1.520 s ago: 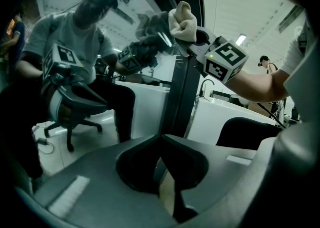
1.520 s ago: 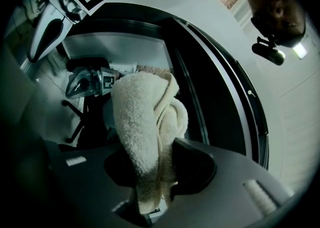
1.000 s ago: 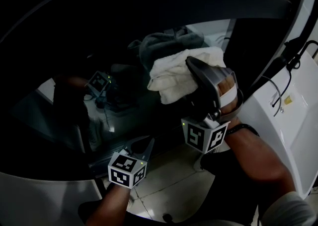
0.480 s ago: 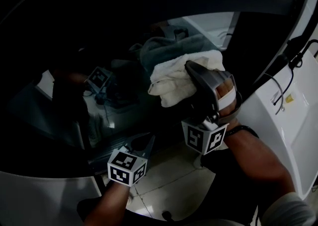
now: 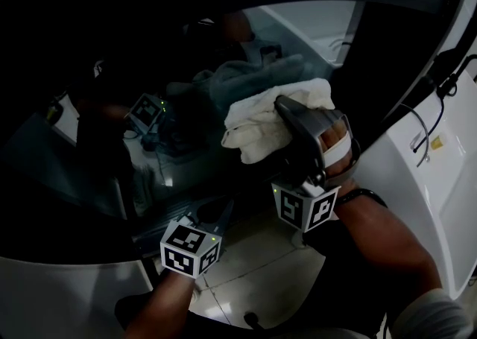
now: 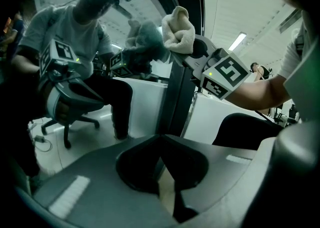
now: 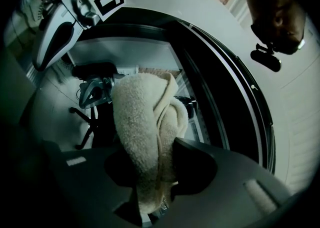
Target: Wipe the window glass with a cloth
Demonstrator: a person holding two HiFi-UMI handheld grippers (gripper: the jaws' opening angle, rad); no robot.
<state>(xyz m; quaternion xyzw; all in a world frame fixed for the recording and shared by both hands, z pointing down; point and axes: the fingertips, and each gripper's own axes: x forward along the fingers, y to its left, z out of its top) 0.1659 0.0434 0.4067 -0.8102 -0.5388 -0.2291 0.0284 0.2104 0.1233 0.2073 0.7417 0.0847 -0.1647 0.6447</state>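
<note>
Between the right tongs [image 7: 156,192], which are clamped on it, a cream terry cloth [image 7: 142,127] bunches forward and lies against the dark window glass [image 5: 89,181] just ahead of them. Below and left of them, the left tongs [image 6: 167,197] hang with jaws together, holding nothing, near the glass's lower edge

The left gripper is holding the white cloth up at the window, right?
Not quite. The right gripper holds the white cloth up at the window glass; the right gripper view shows the cloth pinched between its jaws. The left gripper holds nothing.
</note>
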